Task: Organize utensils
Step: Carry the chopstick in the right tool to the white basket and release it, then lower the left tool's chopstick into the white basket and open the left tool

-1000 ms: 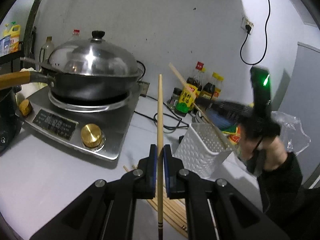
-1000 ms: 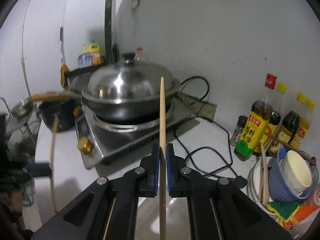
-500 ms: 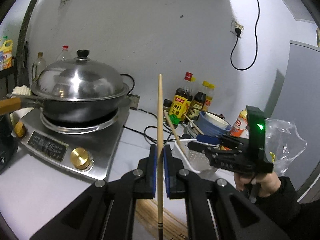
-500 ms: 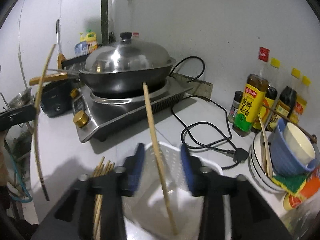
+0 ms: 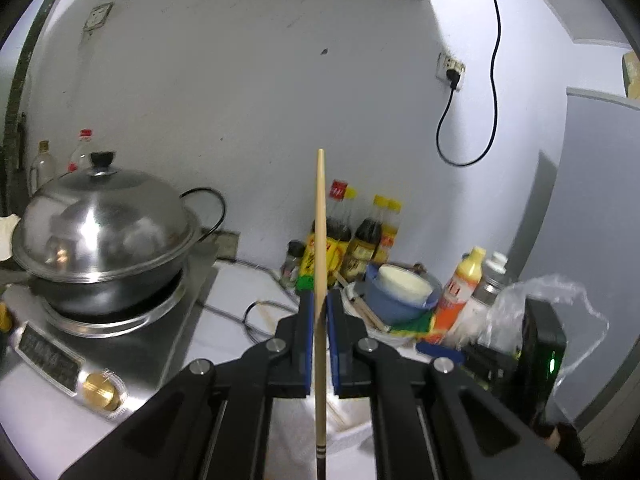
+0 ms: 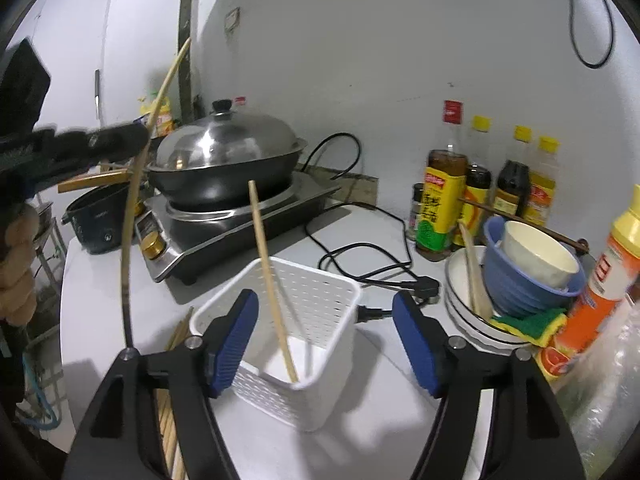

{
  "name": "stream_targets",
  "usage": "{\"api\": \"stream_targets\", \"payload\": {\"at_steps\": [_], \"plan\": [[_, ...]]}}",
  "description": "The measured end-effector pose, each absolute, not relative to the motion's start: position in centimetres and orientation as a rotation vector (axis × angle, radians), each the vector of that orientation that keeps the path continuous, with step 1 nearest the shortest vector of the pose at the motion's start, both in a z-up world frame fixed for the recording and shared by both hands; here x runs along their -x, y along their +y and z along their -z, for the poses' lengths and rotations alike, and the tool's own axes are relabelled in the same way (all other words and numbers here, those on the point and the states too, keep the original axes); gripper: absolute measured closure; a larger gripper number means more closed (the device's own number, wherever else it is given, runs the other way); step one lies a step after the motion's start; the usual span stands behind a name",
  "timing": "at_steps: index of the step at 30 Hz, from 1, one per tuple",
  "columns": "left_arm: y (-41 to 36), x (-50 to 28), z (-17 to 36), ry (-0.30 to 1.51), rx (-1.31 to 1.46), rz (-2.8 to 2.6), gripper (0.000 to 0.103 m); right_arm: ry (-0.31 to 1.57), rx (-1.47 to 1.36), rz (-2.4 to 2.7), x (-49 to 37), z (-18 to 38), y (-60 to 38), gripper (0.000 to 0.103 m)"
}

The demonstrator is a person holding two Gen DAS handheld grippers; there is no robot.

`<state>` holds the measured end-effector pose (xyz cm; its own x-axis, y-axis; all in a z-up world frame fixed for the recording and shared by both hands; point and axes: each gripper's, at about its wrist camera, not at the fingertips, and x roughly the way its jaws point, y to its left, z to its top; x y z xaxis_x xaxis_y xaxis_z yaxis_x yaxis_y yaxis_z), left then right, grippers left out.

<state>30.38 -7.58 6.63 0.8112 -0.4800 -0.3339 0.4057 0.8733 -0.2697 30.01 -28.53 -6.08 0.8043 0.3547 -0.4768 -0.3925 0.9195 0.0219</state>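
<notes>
My left gripper [image 5: 319, 308] is shut on a wooden chopstick [image 5: 320, 264] that stands upright between its blue pads; it also shows at the left of the right wrist view [image 6: 134, 196], held high. My right gripper [image 6: 324, 336] is open and empty just above a white perforated basket [image 6: 320, 300]. One chopstick [image 6: 272, 280] leans inside the basket. Several loose chopsticks [image 6: 172, 412] lie on the counter left of the basket. The basket's rim shows under the left fingers [image 5: 352, 434].
A lidded wok [image 6: 224, 156] sits on an induction cooker [image 6: 236, 220] at the back left. Sauce bottles [image 6: 440, 208], stacked bowls [image 6: 528, 268], a sponge and an orange bottle [image 6: 608, 280] crowd the right. A black power cord [image 6: 372, 256] lies behind the basket.
My right gripper opened wide and let its chopstick go into the basket, then drew back. My left gripper rose with its chopstick and moved toward the basket.
</notes>
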Motion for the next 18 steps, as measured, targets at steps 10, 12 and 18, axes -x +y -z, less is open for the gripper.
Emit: {"api": "stream_targets", "payload": {"at_steps": [10, 12, 18], "plan": [[-11.3, -34.8, -6.3, 0.389, 0.283, 0.425, 0.097, 0.462, 0.023, -0.332, -29.2, 6.0, -32.9, 0.035], [-11.4, -35.6, -5.4, 0.396, 0.313, 0.397, 0.097, 0.451, 0.022, -0.318, -29.2, 5.8, -33.5, 0.035], [-11.7, -37.5, -1.5, 0.493, 0.402, 0.358, 0.097, 0.436, 0.046, -0.266, -29.1, 5.7, -34.4, 0.035]]}}
